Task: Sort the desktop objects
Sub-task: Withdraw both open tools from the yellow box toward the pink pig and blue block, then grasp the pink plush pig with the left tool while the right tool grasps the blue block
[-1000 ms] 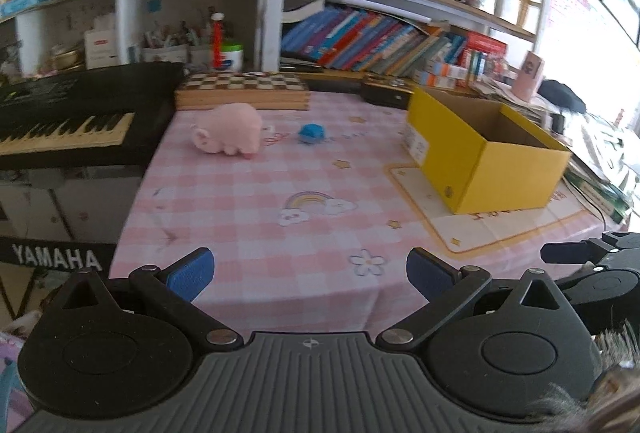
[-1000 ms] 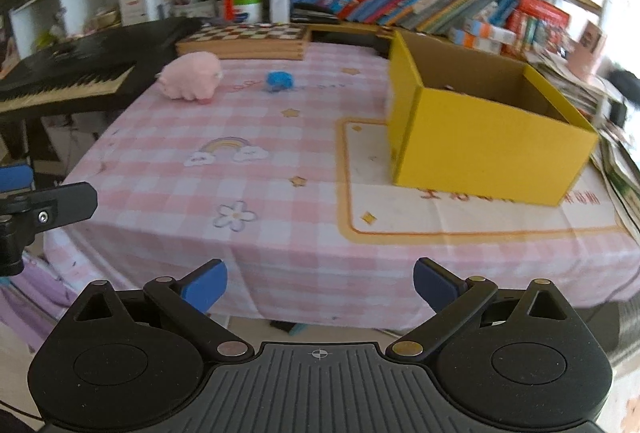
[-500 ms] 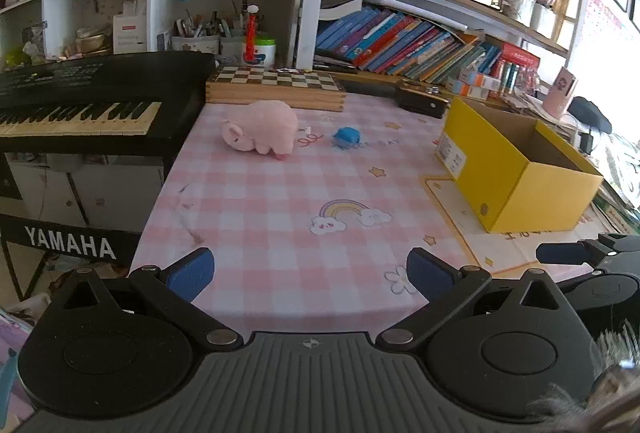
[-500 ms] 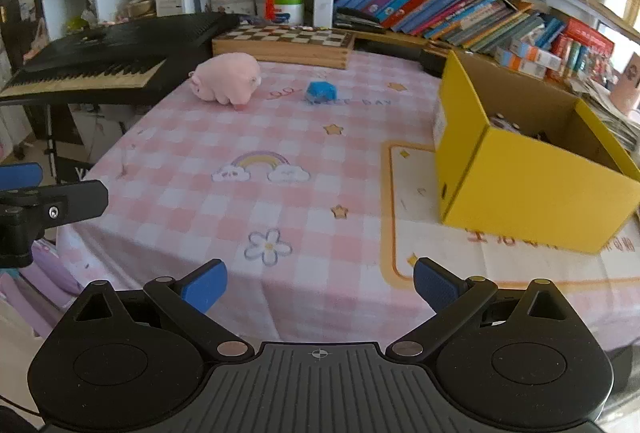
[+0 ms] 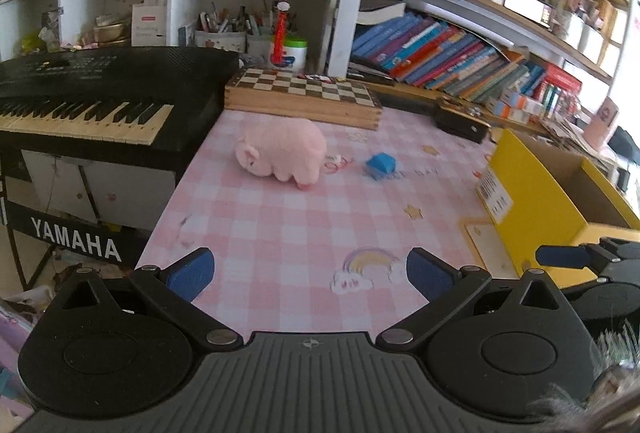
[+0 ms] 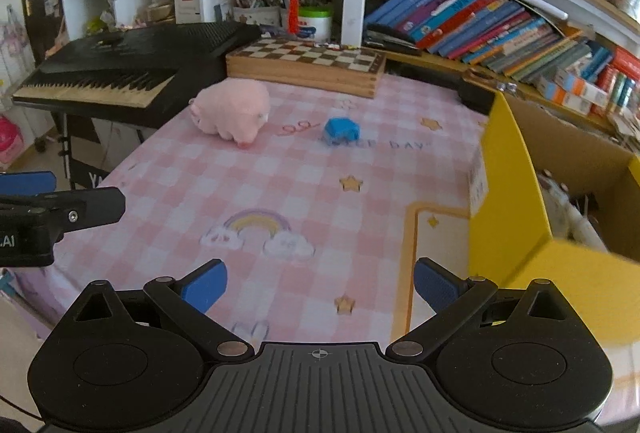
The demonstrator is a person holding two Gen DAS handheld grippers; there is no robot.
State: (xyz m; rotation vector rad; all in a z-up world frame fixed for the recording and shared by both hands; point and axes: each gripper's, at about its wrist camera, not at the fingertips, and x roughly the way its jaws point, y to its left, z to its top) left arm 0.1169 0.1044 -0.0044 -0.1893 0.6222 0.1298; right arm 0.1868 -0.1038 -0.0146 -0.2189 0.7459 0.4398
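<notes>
Plush pig [image 5: 282, 152] lies at the far side of the table [image 5: 280, 233] w/ a small blue block [image 5: 381, 164] just beside it, prob. light & squashy, best pinched across its fat back, both left tongs [image 5: 310, 271] & right tongs [image 6: 320, 281] apart, empty.

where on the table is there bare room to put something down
Bare cloth runs from the near edge around the rainbow print up to the pink plush pig and blue block. The yellow box fills the right side; the chessboard lines the back.
</notes>
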